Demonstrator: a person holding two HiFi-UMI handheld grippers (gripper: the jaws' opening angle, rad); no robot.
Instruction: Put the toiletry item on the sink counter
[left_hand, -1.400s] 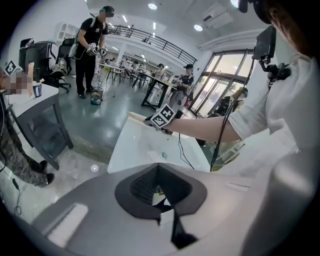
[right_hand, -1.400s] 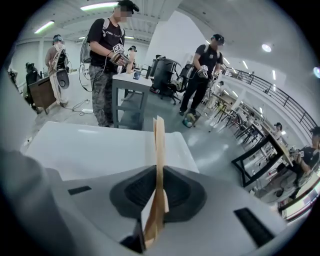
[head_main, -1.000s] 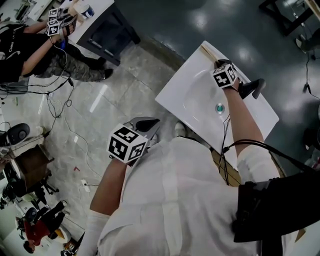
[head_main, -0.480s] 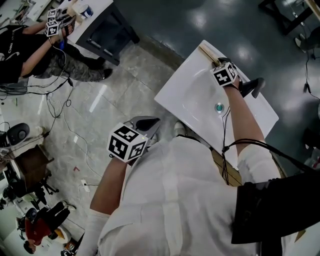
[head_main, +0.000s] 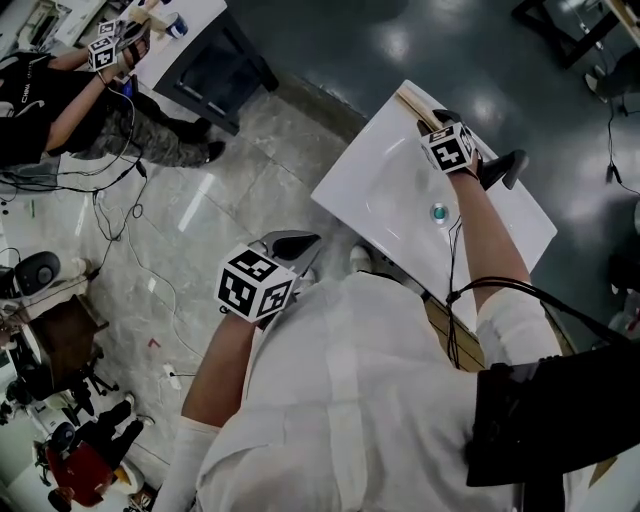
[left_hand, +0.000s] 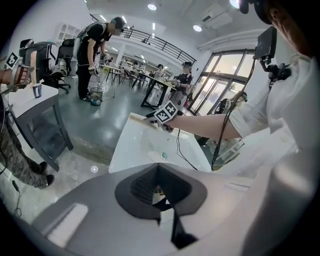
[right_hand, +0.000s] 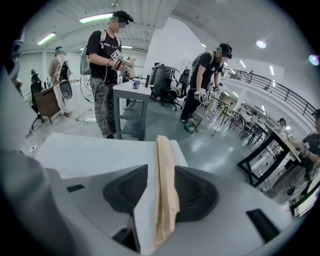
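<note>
Toiletry item, pale wooden strip: lies along white desk edge, between opening jaws of right hand-held gripper. Left hand-held gripper: jaws together, empty.

The side of the white rectangular sink counter away from the tap lies bare and is open to a reach from the grey marbled floor. On the opposite edge stands a dark curved faucet. A long pale wooden strip lies along the far corner. The right gripper, its jaws opening with that strip between them, and its forearm cross above the basin's round metal drain.
</note>
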